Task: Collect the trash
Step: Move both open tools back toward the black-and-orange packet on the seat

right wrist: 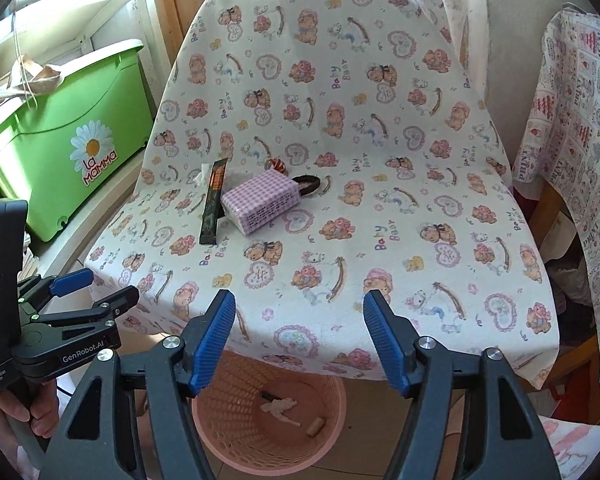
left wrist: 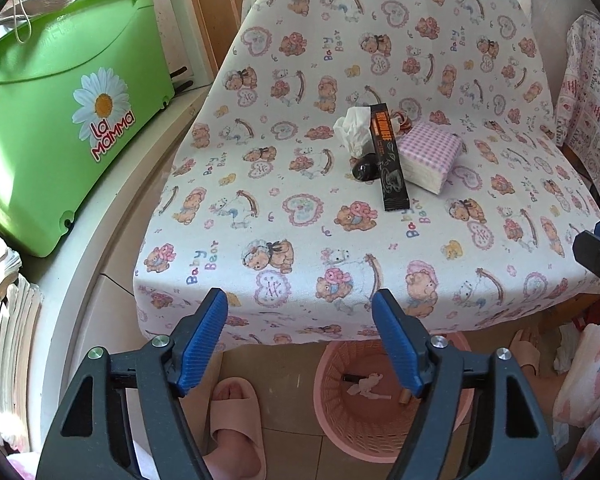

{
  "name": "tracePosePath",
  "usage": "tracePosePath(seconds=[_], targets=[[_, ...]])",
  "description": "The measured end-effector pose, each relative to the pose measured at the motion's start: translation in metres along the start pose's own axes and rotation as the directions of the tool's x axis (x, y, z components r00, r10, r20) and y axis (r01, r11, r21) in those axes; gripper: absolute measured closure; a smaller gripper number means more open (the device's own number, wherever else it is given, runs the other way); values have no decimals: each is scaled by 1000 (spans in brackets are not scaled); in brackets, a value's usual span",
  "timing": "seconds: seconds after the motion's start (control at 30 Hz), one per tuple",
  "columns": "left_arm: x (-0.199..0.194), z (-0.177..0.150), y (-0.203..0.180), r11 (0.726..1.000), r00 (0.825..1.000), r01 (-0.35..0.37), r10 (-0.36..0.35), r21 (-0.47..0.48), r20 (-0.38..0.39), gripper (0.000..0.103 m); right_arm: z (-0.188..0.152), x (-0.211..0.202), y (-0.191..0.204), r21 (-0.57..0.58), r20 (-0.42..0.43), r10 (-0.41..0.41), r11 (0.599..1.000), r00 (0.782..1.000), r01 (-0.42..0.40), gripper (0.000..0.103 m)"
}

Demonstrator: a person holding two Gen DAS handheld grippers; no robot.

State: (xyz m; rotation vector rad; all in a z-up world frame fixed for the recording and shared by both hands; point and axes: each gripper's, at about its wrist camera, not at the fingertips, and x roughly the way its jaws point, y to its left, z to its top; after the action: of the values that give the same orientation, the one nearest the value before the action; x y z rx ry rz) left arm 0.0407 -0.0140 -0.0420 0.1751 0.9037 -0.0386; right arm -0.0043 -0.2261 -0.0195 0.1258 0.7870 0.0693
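Observation:
On the bear-print cloth of the chair seat (left wrist: 300, 240) lie a crumpled white tissue (left wrist: 352, 128), a long black sachet (left wrist: 390, 160), a small dark round object (left wrist: 365, 171), a striped candy wrapper (left wrist: 402, 120) and a pink checked tissue pack (left wrist: 432, 156). The sachet (right wrist: 213, 208), the pack (right wrist: 260, 200) and a dark ring (right wrist: 308, 184) also show in the right wrist view. A pink wicker bin (left wrist: 364, 400) holding a few scraps stands on the floor below the seat's front edge. My left gripper (left wrist: 300, 328) and right gripper (right wrist: 300, 328) are open and empty, in front of the seat above the bin (right wrist: 268, 420).
A green "La Mamma" tub (left wrist: 60, 120) stands on a white ledge at the left. A cloth-draped chair (right wrist: 580, 160) is at the right. A foot in a pink slipper (left wrist: 236, 428) is beside the bin. Stacked papers (left wrist: 4, 320) sit at the far left.

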Motion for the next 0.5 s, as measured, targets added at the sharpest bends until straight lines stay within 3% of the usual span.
tracePosePath(seconds=[0.1, 0.27, 0.33, 0.5], targets=[[-3, 5, -2, 1000, 1000, -10, 10, 11, 18, 18, 6, -2, -6, 14, 15, -8, 1000, 1000, 7, 33], [-6, 11, -2, 1000, 998, 7, -7, 4, 62, 14, 12, -4, -8, 8, 46, -24, 1000, 999, 23, 33], [-5, 12, -2, 1000, 997, 15, -15, 0, 72, 7, 14, -3, -7, -1, 49, -22, 1000, 999, 22, 33], [2, 21, -7, 999, 996, 28, -27, -16, 87, 4, 18, 2, -3, -15, 45, -17, 1000, 999, 17, 33]])
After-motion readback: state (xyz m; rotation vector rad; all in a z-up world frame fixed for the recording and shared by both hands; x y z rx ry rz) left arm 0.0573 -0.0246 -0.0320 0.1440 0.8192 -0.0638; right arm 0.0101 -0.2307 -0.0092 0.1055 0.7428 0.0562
